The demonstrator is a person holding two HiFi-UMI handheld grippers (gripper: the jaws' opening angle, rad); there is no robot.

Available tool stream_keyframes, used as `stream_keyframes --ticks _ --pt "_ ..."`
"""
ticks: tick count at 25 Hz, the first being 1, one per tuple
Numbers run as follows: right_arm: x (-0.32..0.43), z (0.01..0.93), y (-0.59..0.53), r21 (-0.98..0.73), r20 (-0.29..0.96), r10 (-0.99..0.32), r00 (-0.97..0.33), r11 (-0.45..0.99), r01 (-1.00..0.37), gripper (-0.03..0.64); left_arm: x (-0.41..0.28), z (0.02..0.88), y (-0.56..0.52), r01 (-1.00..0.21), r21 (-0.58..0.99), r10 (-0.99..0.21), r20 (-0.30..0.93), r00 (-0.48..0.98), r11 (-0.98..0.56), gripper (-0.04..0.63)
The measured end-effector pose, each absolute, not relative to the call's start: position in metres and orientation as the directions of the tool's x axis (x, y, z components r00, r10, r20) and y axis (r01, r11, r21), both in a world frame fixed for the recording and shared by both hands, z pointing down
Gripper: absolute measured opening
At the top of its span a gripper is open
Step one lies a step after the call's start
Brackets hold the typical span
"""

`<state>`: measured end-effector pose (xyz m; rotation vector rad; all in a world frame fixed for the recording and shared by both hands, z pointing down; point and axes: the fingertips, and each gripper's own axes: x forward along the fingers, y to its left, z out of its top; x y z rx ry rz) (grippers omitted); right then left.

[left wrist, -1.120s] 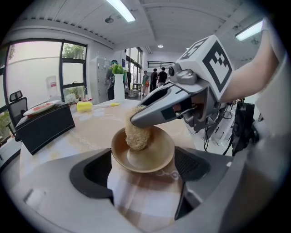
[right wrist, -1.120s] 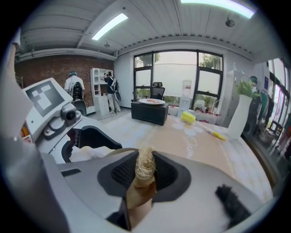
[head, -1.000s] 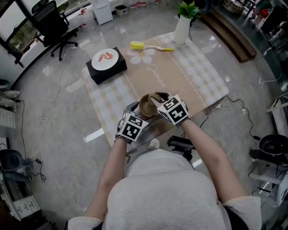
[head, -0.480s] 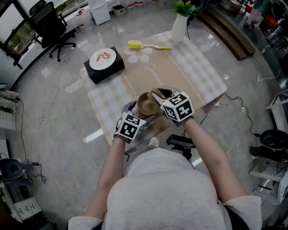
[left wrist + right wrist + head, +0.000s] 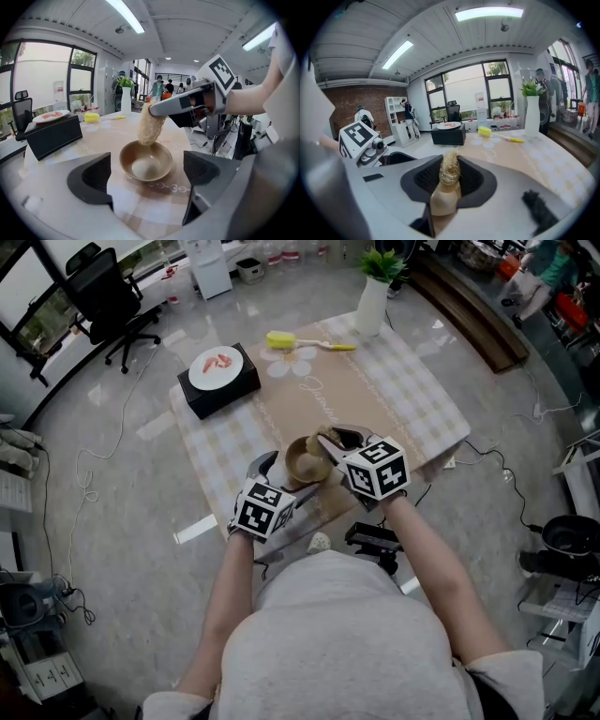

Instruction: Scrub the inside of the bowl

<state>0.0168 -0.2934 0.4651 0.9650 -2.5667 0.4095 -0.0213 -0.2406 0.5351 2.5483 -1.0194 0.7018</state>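
Brown bowl (image 5: 305, 462) is sitting on the tabletop (image 5: 403, 395) at mid-frame. The left claw (image 5: 147, 177), its jaws just opening wide, is flanking it untouched. The right claw (image 5: 449, 174) is clamping the scrubber (image 5: 151, 125) and raising it over the far rim, so the scrubbing is probably ending.

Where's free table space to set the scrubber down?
Free: the cloth between bowl and brush; its right side, vase to near corner. Crowded: near edge, where left gripper (jaws just opening, gripping nothing) and right gripper with scrubber flank the bowl. Box fills far left.
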Motion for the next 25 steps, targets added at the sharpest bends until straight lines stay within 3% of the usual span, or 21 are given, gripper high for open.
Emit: stream_keyframes --ticks 6,18,25 --pt "0.019 0.449 -0.293 -0.164 0.361 -0.619 -0.697 0.694 -0.701 0.094 -0.026 0.508 -0.249 -0.726 0.042 -0.615 0.500 0.610 -0.687 0.434" --pt "0.027 0.398 -0.287 -0.085 0.197 -0.722 -0.663 0.661 -0.745 0.094 -0.034 0.418 -0.272 -0.800 -0.130 -0.801 0.245 0.547 -0.586 0.119" --pt "0.024 0.370 -0.284 -0.025 0.130 -0.748 -0.650 0.653 -0.757 0.094 -0.037 0.384 -0.278 -0.831 -0.112 -0.837 0.132 0.531 -0.544 0.003"
